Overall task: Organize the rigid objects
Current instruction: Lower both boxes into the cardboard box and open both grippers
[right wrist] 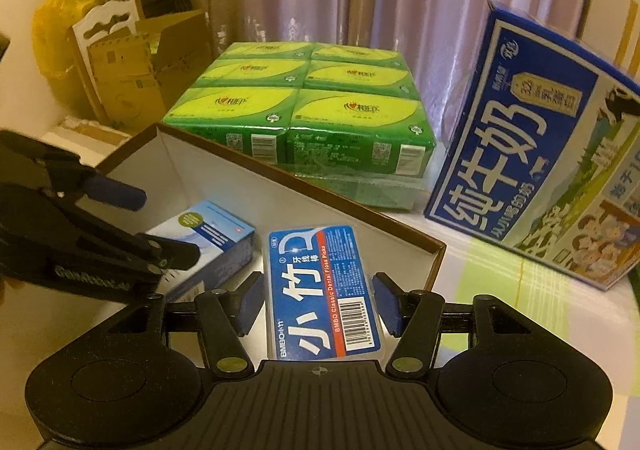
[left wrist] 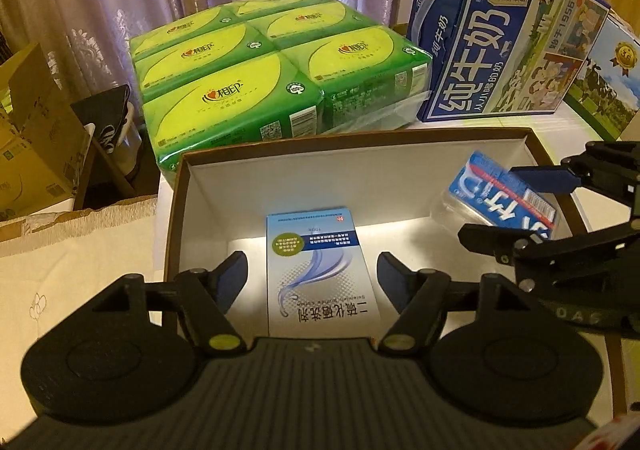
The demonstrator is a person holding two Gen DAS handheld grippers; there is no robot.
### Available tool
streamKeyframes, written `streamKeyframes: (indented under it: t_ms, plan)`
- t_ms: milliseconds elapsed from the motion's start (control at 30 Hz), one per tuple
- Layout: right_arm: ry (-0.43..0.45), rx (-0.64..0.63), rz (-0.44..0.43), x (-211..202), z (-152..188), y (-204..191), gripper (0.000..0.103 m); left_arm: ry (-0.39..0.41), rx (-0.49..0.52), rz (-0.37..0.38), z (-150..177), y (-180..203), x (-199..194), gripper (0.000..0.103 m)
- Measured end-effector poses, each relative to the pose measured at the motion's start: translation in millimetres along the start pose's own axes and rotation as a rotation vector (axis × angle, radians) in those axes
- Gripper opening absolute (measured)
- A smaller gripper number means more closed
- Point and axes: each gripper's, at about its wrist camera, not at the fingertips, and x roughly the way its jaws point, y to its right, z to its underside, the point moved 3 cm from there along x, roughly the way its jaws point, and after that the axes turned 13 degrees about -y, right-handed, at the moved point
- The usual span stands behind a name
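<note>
With both sets of tongs hanging over the open cardboard box (left wrist: 176, 218), this looks like the release stage of two drops at once. The left tongs (left wrist: 312, 282) stand spread, pads clear on either side of the pale blue medicine carton (left wrist: 320, 274), which lies flat on the box floor between them. The right tongs (right wrist: 318, 302) are spread too, blue pads just off the sides of the blue floss-pick case (right wrist: 324, 290); that case sits inside the box near its right corner, one end seemingly propped, though whether it lies fully flat cannot be told. So two rigid items are in the box, side by side, and neither is gripped. Moving outward: behind the box on the surface (right wrist: 500, 290) sits a wrapped green tissue pack (left wrist: 264, 66), and right of that a leaning blue milk carton case (right wrist: 532, 154). Those may or may not belong to the tidy-up. No other small loose items show, so the sorting appears close to finished, pending both tongs lifting clear.
</note>
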Motion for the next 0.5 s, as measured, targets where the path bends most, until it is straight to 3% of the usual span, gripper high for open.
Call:
streamKeyframes:
  t_ms: [133,500]
  plan:
    - [0.003,-0.016,-0.024,-3,6,-5,0.068,-0.006,-0.003,0.011,6,0,-3,0.068]
    - [-0.003,-0.010,-0.062,-19,22,-15,0.069,-0.018,-0.020,0.024,24,1,-13,0.068]
